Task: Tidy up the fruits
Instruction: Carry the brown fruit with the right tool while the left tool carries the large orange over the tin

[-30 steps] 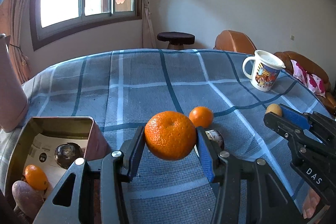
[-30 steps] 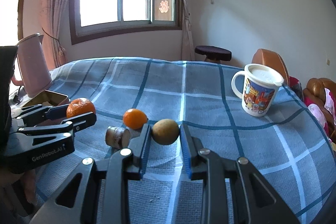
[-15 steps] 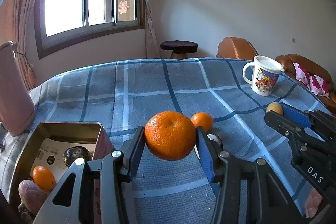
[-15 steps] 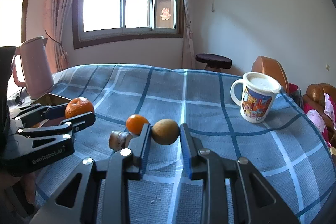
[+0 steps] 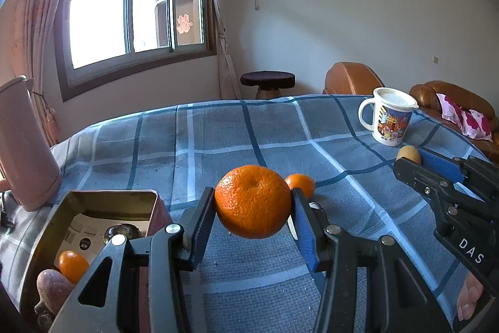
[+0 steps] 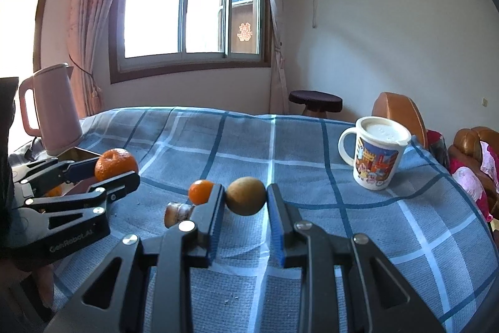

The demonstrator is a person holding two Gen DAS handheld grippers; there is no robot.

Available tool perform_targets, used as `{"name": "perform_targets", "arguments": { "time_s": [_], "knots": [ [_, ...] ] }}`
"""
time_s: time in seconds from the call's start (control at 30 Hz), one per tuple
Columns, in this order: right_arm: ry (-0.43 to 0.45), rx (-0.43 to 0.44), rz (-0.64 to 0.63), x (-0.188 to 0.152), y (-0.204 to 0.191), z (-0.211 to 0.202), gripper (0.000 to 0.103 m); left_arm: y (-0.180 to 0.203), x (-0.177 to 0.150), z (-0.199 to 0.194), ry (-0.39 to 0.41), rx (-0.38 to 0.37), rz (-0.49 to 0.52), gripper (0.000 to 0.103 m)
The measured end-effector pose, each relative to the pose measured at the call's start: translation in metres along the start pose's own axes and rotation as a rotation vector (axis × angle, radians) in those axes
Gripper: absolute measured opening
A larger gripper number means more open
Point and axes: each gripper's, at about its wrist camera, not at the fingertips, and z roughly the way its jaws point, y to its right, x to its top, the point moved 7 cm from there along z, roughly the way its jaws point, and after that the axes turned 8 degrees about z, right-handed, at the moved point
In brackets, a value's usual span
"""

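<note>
Checked cloth covers your counter [image 5: 218, 139]; your left hand-held gripper [image 5: 253, 209] clamps the large orange [image 5: 253, 202], tin [image 5: 93, 198] low to its left, while your right hand-held gripper [image 6: 246, 202] pinches the brown fruit [image 6: 245, 199], farther off

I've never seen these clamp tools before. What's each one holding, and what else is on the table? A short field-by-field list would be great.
left gripper: shut on large orange mandarin, held above the cloth
right gripper: shut on small round brown fruit
open metal tin: left of the left gripper; holds a small orange fruit, a dark round fruit, a printed paper
loose on blue checked tablecloth: small orange mandarin, brownish stubby piece
also there: cartoon-printed white lidded mug, pink kettle
</note>
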Motion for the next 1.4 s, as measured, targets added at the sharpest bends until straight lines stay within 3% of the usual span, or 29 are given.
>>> {"name": "perform_targets", "arguments": {
  "time_s": [1.4],
  "knots": [
    [0.129,0.019,-0.043,0.004,-0.011,-0.028,0.031,0.001,0.004,-0.032,0.124,0.072,0.028,0.050]
  ]
}}
